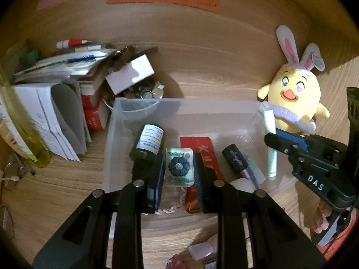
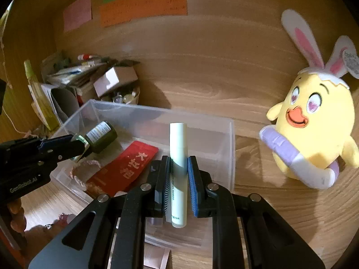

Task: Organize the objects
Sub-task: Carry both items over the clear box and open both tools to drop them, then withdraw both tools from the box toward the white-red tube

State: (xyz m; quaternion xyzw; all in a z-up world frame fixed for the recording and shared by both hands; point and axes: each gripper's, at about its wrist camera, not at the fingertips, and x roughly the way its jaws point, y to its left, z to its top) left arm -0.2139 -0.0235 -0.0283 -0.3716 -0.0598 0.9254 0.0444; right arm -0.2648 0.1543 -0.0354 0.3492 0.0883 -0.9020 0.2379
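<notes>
Left wrist view: the left gripper (image 1: 178, 170) is closed on a small clear block (image 1: 178, 167) with a dark flower set in it, one pad on each long side. The block looks like resin or acrylic: stiff, light, probably slick on its glossy faces, so the flat sides are the sensible place to hold it, and it could chip if dropped. A pink-and-white braided cord (image 1: 177, 202) hangs below it and may snag. The gripper hangs over the near part of the clear plastic bin (image 1: 186, 107), pointing down and away. In the bin lie a dark green bottle (image 1: 148, 144) at left, a red packet (image 1: 202, 154) in the middle and a dark tube (image 1: 235, 159) to the right. At far right the right gripper (image 1: 272, 137) comes in over the bin's right edge, holding a pale green tube (image 1: 270, 132).

Right wrist view: the right gripper (image 2: 178, 186) is clamped on the pale green tube (image 2: 178, 157) at about mid-length; the tube stands upright with its cap above the pads. It looks light, rigid and smooth, so it could slide lengthwise in a loose hold; a grip on the barrel suits it. The gripper sits level above the bin's near right corner (image 2: 228, 157). At left the left gripper (image 2: 77, 146) reaches in over the bin. A yellow chick plush (image 2: 314, 130) stands on the wooden surface (image 2: 258, 213) to the right, apart from the bin.
</notes>
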